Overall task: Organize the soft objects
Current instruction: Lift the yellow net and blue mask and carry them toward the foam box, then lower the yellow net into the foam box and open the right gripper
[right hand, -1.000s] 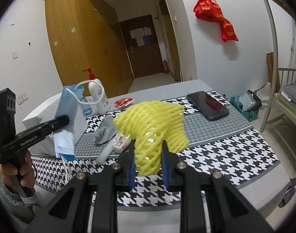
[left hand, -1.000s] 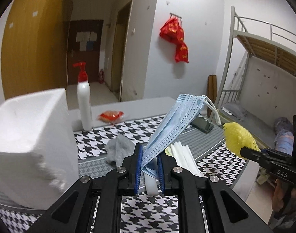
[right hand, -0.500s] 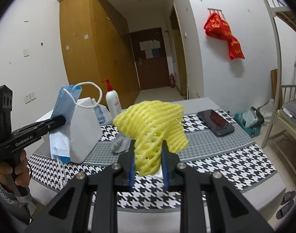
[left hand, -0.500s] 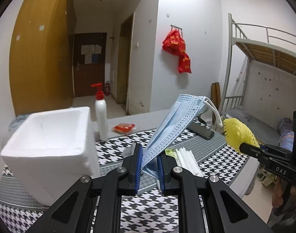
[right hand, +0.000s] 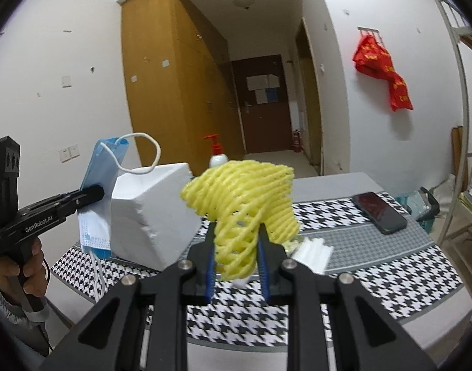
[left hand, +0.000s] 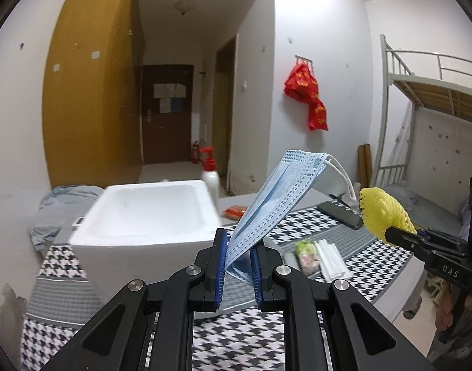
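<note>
The table (left hand: 344,241) fills the scene under its houndstooth cloth, both grippers raised above the near edge. On its left side sits the white foam box (left hand: 149,216), open top up. A pump bottle (left hand: 210,176) stands just behind the box's far corner. A dark phone (right hand: 379,211) lies flat on the grey stripe on the right side of the table. Between box and phone lie white foam strips (left hand: 332,259), with a small wrapped packet (left hand: 305,252) just beside them.

Now the hands. The left gripper (left hand: 238,262) is clamped on the blue mask (left hand: 276,198), pads pinching its lower edge, and the mask rises up and to the right, ear loop dangling off the top, beside the box. The right gripper (right hand: 236,266) is closed narrow on the yellow net (right hand: 242,198), squeezing its lower end while the rest fans out above the fingers, in the air over the table. A hand (right hand: 27,275) grips the left handle.
</note>
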A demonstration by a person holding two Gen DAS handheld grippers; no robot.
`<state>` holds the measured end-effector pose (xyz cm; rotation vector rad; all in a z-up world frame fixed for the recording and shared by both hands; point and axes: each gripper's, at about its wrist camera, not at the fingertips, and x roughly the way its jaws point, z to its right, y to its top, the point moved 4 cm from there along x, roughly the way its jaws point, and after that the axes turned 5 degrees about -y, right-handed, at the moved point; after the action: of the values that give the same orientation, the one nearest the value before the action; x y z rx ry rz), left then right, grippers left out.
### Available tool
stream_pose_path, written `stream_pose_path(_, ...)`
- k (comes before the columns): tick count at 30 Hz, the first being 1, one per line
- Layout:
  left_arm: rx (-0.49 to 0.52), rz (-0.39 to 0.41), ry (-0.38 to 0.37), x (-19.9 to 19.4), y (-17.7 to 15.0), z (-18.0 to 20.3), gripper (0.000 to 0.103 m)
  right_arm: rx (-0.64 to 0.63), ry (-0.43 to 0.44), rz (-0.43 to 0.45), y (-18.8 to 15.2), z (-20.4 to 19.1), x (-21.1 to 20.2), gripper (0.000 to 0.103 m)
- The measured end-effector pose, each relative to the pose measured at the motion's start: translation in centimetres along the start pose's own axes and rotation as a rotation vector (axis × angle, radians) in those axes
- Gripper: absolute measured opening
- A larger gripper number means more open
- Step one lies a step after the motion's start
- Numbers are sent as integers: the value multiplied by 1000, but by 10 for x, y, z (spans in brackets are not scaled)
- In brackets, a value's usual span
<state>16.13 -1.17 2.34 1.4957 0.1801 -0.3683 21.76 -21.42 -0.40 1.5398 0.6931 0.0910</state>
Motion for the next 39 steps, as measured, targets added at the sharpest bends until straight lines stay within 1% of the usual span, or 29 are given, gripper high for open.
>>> stream_pose_path(5,-2,22,43,-16,1,-18,16,-23,45,19,5,-24,3,26)
stream_pose_path(13,-21,46,105,-40,-5,-44,16,-59,115,20,7,-60,9,26)
stream_pose_path(16,-32,33,142,-44,-6,-55,16,-78,137,19,8,-72,10,26)
stream_pose_path(19,-52,35,160,-49,-8,-64,16,-100,158,15,9,-82,12,26)
stream_pose_path(29,-78,54,219,-66,-10,-85,16,-139,190,11,13,-98,19,26)
stream_pose_path(39,-81,67,244,-72,-6,-93,16,-168,210,-1,18,-108,30,26)
